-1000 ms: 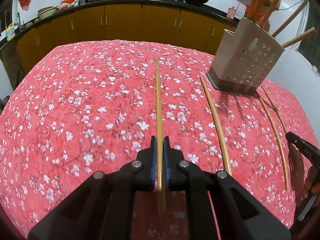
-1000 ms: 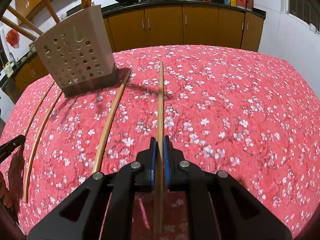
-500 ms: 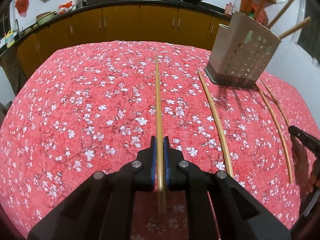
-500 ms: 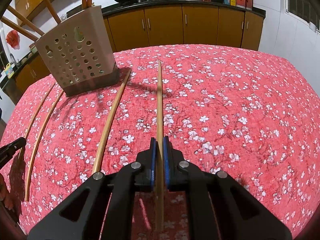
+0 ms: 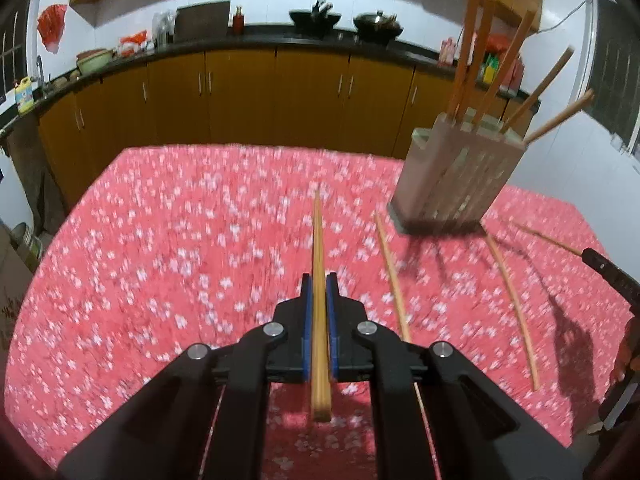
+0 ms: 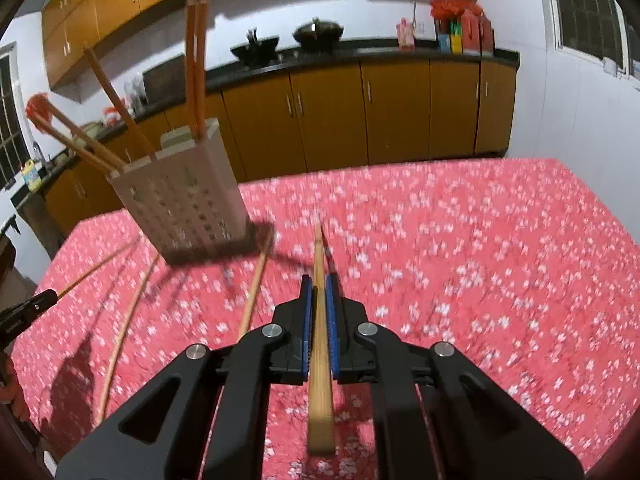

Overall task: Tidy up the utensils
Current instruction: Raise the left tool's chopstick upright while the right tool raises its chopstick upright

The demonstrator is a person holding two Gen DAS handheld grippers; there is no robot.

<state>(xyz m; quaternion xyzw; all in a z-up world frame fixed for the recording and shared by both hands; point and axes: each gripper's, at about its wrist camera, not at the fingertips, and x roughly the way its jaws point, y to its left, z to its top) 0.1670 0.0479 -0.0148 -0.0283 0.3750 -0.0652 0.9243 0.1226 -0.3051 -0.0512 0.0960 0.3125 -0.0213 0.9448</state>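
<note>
1. Bamboo, pale and straight: the left gripper (image 5: 319,292) has its blue-padded jaws closed on a chopstick (image 5: 318,248), which runs forward from between the pads, its butt end sticking out behind them.
2. Ahead and to the right of those jaws stands the perforated holder (image 5: 452,184), already bristling with several sticks. Three loose chopsticks lie on the red floral tablecloth (image 5: 160,260): one just right of the jaws (image 5: 390,272), two further right.
3. The right gripper (image 6: 319,292) is likewise clamped on its own chopstick (image 6: 319,256), pointing straight forward. From here the holder (image 6: 188,204) sits ahead and to the left of the jaws.
4. Judged by look, each stick is light, stiff and smooth, so it may swivel or slide in a narrow pinch. Holding near the thick end, as both grippers do, leaves the thin tip free to drop into the holder's open top.
5. Motion blur hides fine detail of the cloth.
</note>
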